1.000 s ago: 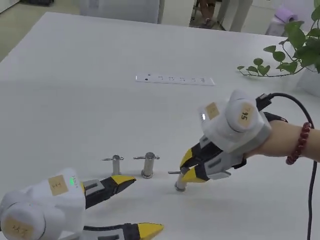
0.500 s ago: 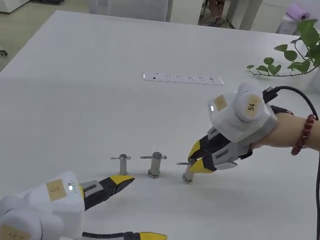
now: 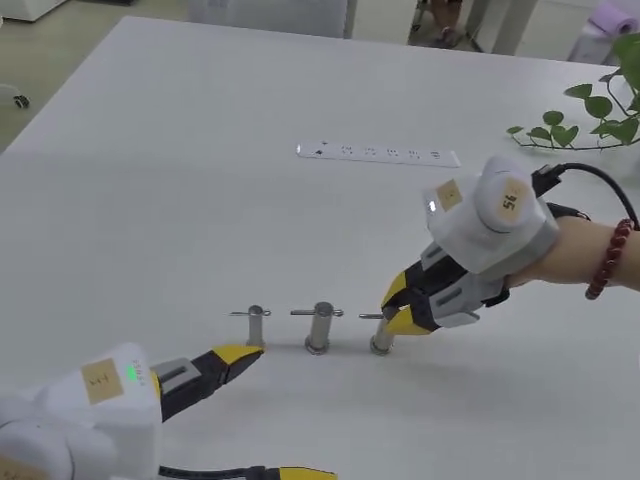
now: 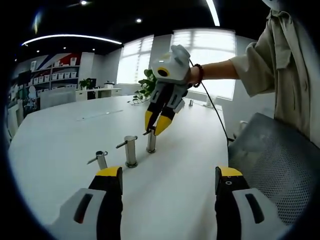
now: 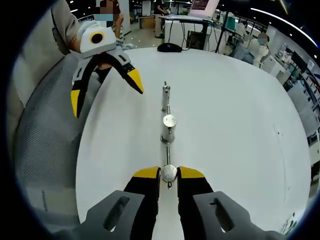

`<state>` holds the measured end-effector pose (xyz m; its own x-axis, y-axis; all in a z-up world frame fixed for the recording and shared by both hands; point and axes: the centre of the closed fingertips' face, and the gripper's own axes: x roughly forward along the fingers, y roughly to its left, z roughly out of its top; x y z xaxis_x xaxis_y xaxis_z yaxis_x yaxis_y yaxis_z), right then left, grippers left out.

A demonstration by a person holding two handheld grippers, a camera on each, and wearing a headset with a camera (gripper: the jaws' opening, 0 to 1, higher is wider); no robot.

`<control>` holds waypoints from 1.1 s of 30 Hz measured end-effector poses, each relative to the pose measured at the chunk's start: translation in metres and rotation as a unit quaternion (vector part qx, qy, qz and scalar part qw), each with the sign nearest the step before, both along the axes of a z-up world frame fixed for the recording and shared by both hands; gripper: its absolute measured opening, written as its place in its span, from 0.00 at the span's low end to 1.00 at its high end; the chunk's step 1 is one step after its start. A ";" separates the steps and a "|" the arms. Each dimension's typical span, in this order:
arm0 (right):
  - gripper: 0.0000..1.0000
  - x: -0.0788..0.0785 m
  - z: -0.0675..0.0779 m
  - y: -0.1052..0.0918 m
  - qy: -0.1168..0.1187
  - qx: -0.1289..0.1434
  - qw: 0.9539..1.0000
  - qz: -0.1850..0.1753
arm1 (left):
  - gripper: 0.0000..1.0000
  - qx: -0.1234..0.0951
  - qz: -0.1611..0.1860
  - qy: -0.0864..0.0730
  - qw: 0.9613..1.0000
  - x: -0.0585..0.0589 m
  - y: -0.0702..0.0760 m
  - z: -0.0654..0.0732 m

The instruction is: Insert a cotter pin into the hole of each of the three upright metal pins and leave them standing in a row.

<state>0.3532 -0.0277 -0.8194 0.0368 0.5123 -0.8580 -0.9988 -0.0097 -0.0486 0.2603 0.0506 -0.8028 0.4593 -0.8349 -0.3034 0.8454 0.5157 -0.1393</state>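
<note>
Three upright metal pins stand in a row on the white table: the left pin (image 3: 255, 326), the middle pin (image 3: 319, 329) and the right pin (image 3: 381, 337). The left and middle pins each carry a cotter pin through the top. My right gripper (image 3: 394, 310) is at the right pin's top, shut on a cotter pin (image 3: 370, 316) whose end pokes out to the left. In the right gripper view the jaws (image 5: 168, 176) flank that pin's round head. My left gripper (image 3: 280, 412) hovers open in front of the row, touching nothing, with its upper fingertip (image 3: 248, 352) close to the left pin.
A white power strip (image 3: 378, 154) lies farther back on the table. A green plant (image 3: 590, 115) trails at the right rear edge. A black cable (image 3: 590, 178) runs from the right gripper. A grey mesh chair (image 4: 280, 165) stands beside the table.
The head camera has shifted, so the row sits a little further right in the picture. My right gripper stays at the right pin with the cotter pin. The left gripper has barely moved.
</note>
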 end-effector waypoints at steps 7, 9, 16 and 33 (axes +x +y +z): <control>0.13 -0.002 0.001 0.002 0.006 0.008 1.000 0.000 | 0.76 0.005 0.001 0.002 1.000 -0.001 0.002 -0.002; 0.13 -0.003 0.002 0.003 0.008 0.010 1.000 -0.004 | 0.76 0.004 0.002 0.003 1.000 0.000 0.002 -0.002; 0.14 -0.004 0.002 0.005 0.016 0.014 1.000 -0.007 | 0.75 0.007 0.003 0.004 1.000 -0.001 0.003 -0.003; 0.19 -0.004 0.010 0.010 0.034 0.037 0.998 -0.030 | 0.76 0.014 0.008 0.003 1.000 0.000 0.007 -0.002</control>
